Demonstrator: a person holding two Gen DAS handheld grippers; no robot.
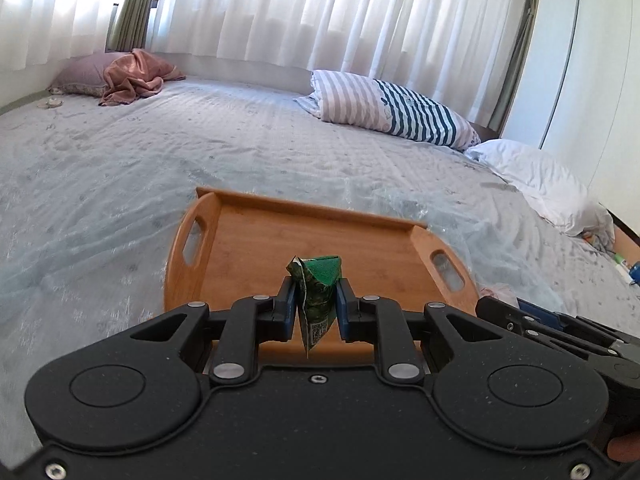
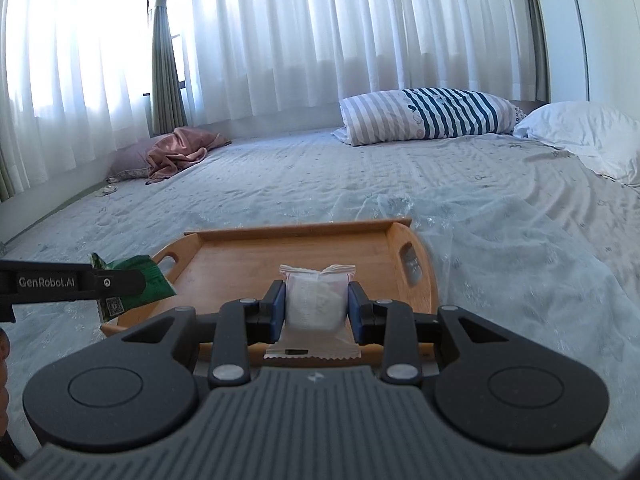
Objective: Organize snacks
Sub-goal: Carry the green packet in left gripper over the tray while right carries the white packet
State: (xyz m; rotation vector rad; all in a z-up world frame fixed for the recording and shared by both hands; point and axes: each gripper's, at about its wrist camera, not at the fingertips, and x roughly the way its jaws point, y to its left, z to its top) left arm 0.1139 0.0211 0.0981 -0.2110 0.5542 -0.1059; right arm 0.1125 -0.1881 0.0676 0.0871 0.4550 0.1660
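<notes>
On a wide bed [image 2: 280,184] sits an empty wooden tray [image 2: 240,256]. Left gripper [image 1: 316,300] pinches a green snack packet [image 1: 318,280], right gripper [image 2: 316,304] a white packet [image 2: 316,300], both above tray's near edge. Carry step; next prob. lower & release w/ spacing.

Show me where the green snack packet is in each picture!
Left wrist view: the green snack packet is at bottom centre, pinched in the left gripper, in front of the wooden tray.
Right wrist view: the same packet is at the left edge, partly behind the left gripper's black arm, beside the tray's left handle.
Shared landmark: the wooden tray on the bed.
</notes>
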